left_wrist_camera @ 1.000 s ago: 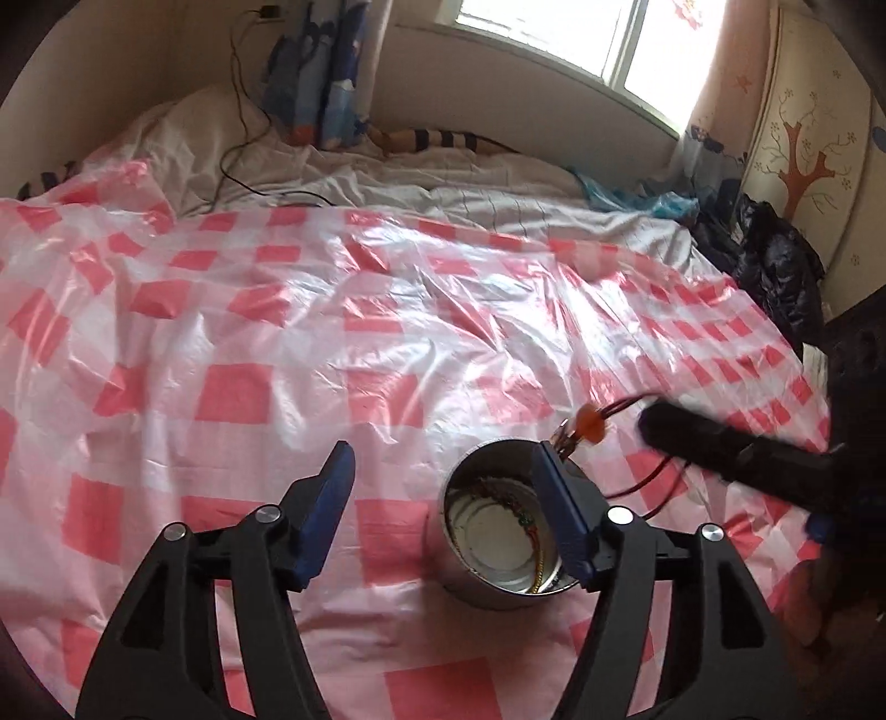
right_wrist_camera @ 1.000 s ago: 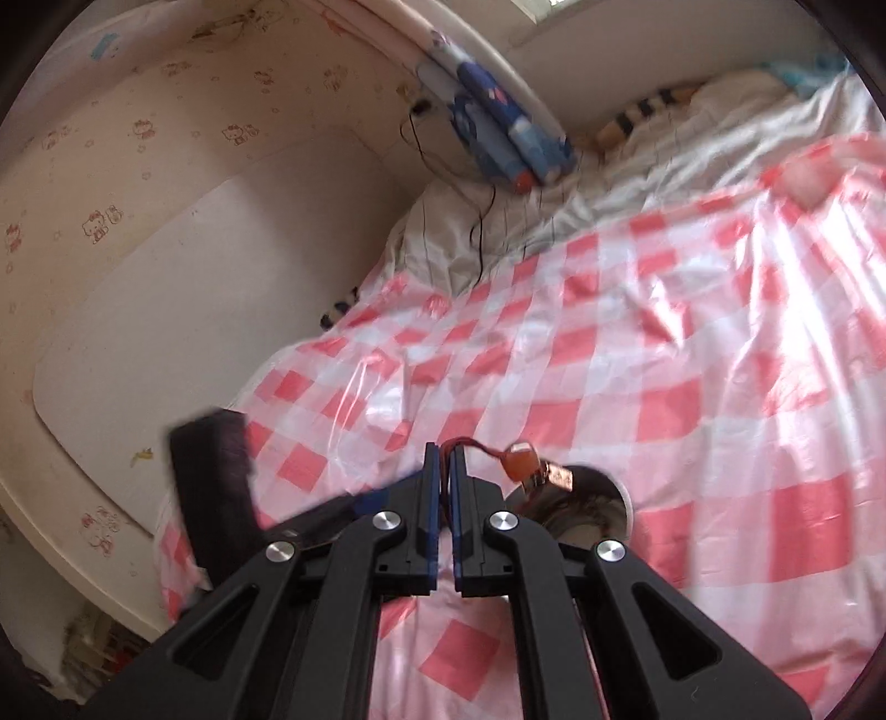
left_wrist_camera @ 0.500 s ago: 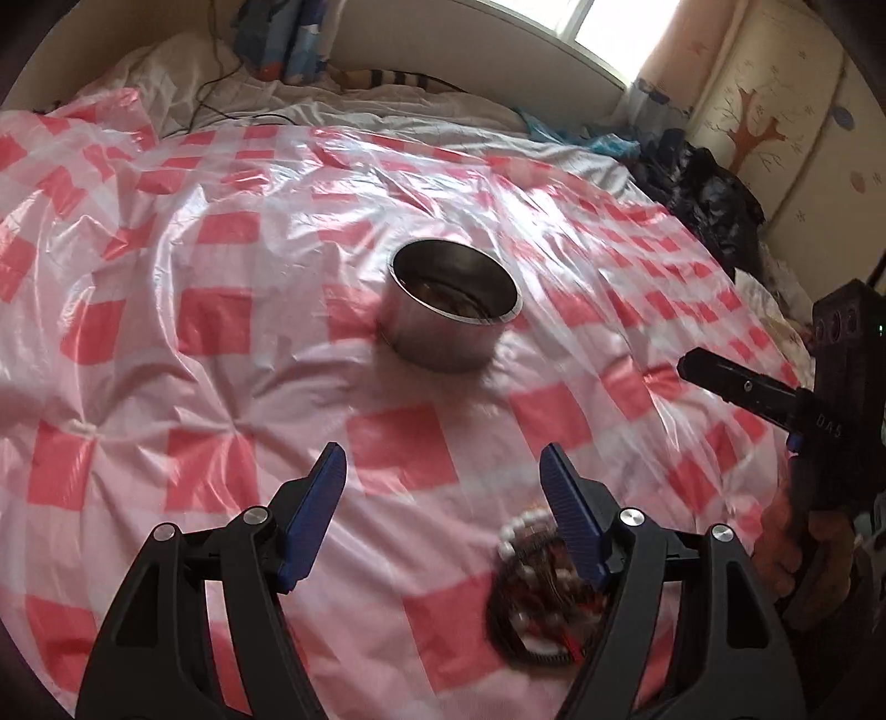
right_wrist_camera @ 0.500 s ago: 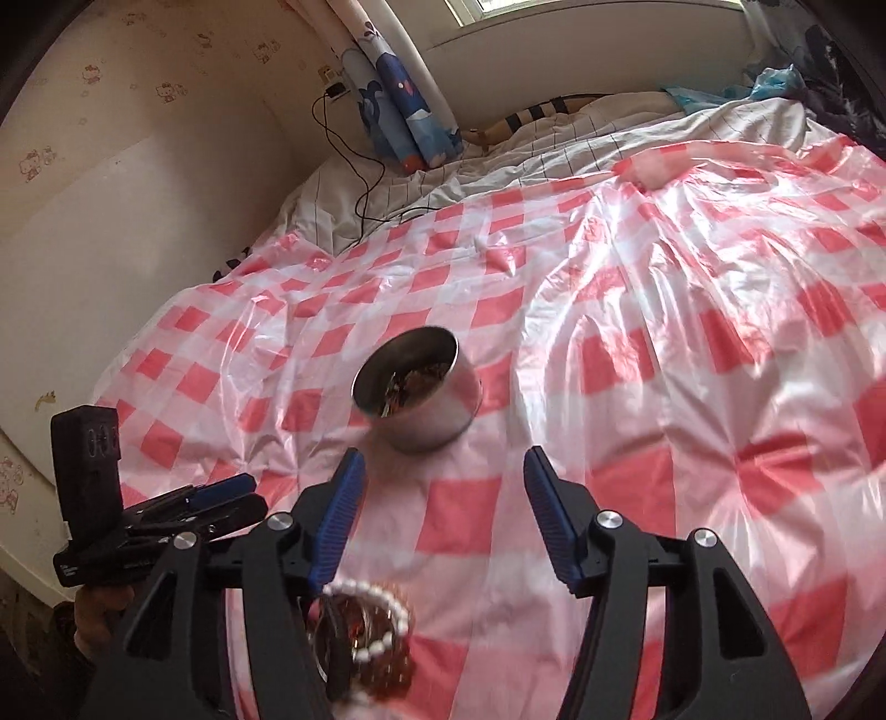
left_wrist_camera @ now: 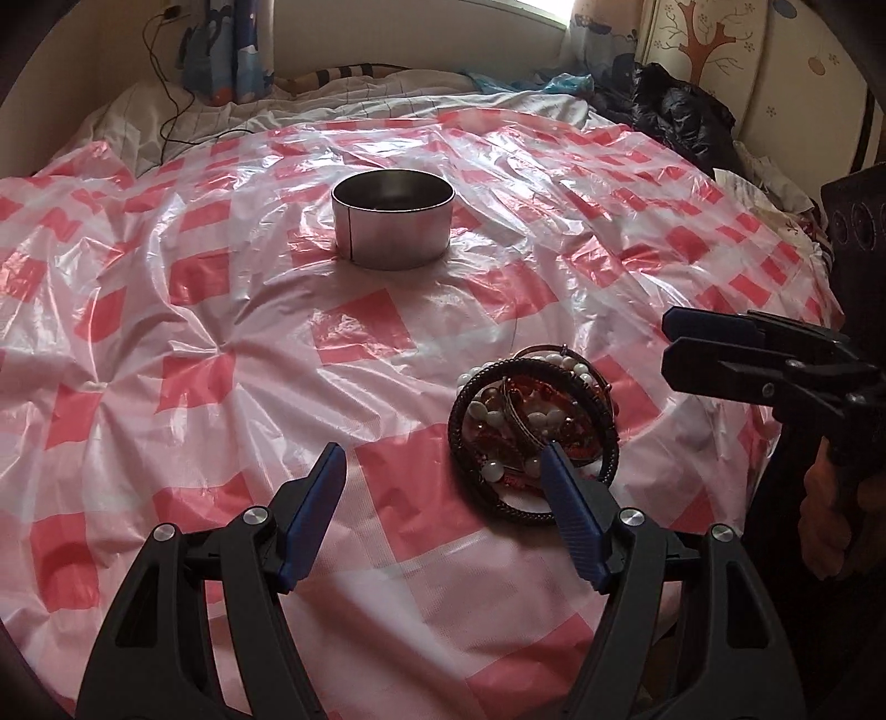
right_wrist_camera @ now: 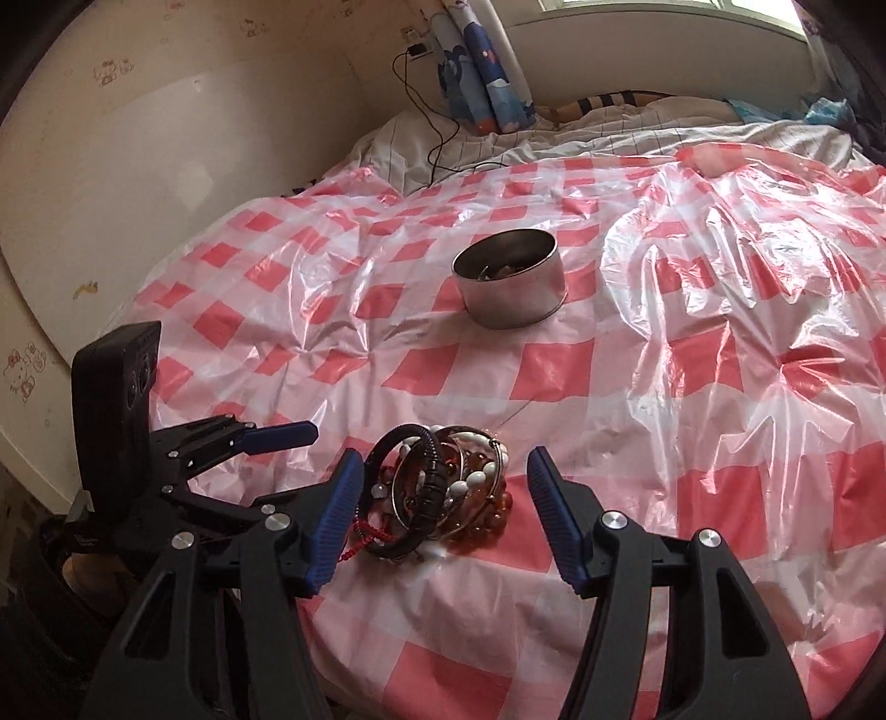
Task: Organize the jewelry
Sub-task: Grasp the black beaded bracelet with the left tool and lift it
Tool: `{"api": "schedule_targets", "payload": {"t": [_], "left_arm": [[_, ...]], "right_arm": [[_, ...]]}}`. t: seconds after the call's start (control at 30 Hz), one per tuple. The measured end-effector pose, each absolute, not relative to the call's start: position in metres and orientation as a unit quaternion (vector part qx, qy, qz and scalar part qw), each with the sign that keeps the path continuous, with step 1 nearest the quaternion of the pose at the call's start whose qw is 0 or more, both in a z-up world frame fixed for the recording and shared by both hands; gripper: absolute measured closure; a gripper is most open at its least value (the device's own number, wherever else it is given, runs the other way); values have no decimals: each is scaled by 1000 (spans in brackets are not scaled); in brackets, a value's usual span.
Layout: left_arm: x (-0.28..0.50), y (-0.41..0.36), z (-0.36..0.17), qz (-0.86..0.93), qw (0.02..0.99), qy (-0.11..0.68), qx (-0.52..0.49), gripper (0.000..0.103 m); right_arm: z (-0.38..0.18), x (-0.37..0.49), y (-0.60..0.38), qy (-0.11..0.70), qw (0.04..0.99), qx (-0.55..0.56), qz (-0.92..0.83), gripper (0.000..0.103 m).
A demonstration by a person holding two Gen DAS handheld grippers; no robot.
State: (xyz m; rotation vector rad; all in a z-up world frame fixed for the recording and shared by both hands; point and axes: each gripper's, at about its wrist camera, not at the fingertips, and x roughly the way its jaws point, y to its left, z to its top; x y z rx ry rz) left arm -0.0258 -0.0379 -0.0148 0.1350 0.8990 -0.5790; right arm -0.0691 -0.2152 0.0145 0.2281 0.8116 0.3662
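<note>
Bed under checked plastic: both tools, left tool (left_wrist_camera: 443, 498) and right tool (right_wrist_camera: 446, 512), have pulled back from the tin (left_wrist_camera: 393, 219), wide open and empty, to the bangles (right_wrist_camera: 437, 490); next pickup looks due.

A bed (left_wrist_camera: 166, 343) fills the room, spread with a crinkled red-and-white checked plastic sheet (right_wrist_camera: 720, 343) over pale bedding (left_wrist_camera: 387, 105). Daylight comes from a window (right_wrist_camera: 664, 5) at the far wall. Blue patterned curtains (right_wrist_camera: 487, 66) hang beside a wall socket (right_wrist_camera: 416, 51) with a black cable.
</note>
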Motion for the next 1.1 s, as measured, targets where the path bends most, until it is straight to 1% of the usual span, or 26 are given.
{"api": "schedule_targets", "payload": {"t": [0.17,0.23,0.3,0.33,0.4,0.47,0.53,0.6,0.77,0.83,0.87,0.9,1.0,1.1], "left_arm": [[-9,-39,-17,-299,848,437,14,34],[-7,-45,-20,-308,844,438,10,39],[-4,-50,-25,-309,841,444,18,49],[-4,-52,-27,-307,840,447,20,52],[-1,-52,-30,-312,835,453,11,60],[1,-51,-32,-321,829,457,-1,63],[4,-50,-33,-324,826,461,-12,64],[5,-48,-34,-330,821,465,-26,69],[8,-43,-37,-341,808,477,-54,70],[9,-40,-38,-344,803,483,-64,77],[9,-38,-39,-344,801,485,-68,93],[9,-37,-40,-339,801,488,-66,95],[7,-34,-40,-345,795,494,-71,96],[5,-23,-33,-356,795,482,-92,96]], "right_arm": [[9,-61,-239,391,891,171,155,41],[5,-59,-248,396,884,196,151,41],[5,-59,-254,394,883,208,151,40],[6,-59,-254,392,883,208,151,38],[7,-59,-253,391,884,205,153,36],[8,-58,-251,390,885,203,155,35],[8,-58,-251,390,885,202,156,33],[8,-58,-250,390,884,204,155,32],[6,-57,-252,391,882,214,154,31],[6,-56,-253,392,882,212,154,31],[6,-56,-253,392,882,212,155,31],[6,-56,-252,393,882,211,155,31],[4,-56,-252,395,881,209,155,31],[4,-56,-251,395,881,208,155,31]]}}
